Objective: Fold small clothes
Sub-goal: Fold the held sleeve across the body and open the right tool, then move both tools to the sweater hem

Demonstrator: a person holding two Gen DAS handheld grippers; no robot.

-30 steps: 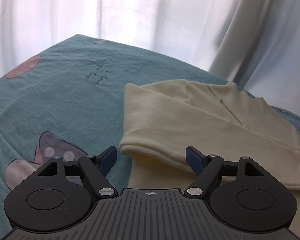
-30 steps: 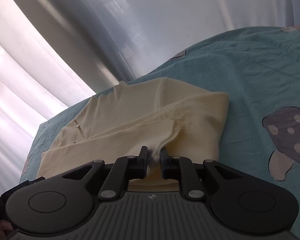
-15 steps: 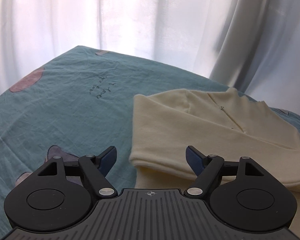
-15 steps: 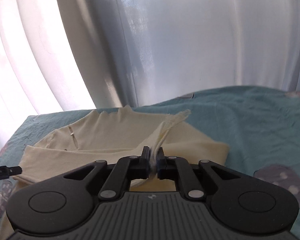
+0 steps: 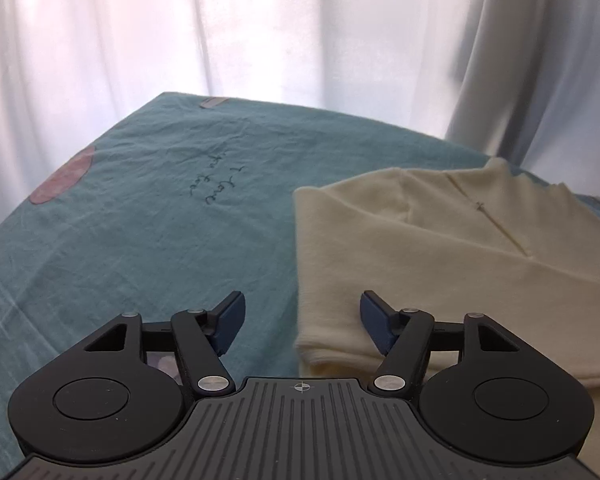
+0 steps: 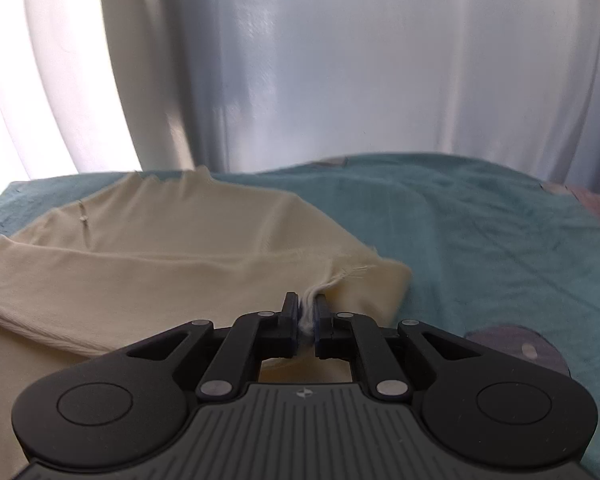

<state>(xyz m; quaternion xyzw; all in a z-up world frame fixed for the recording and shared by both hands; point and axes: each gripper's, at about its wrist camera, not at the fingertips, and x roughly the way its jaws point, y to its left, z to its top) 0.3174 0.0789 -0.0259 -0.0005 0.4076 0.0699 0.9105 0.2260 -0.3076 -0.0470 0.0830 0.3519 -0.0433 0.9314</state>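
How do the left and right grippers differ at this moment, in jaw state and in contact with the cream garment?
The left gripper has its jaws spread wide; the right gripper has its jaws shut. The left gripper grips nothing, with the cream garment edge lying between its blue fingertips; the right gripper pinches a bunched fold of that garment. Both sit low over the teal bedsheet, facing the white curtains.

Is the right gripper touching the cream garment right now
Touching. In the right wrist view the right gripper is shut on a pinched bunch of the cream garment.
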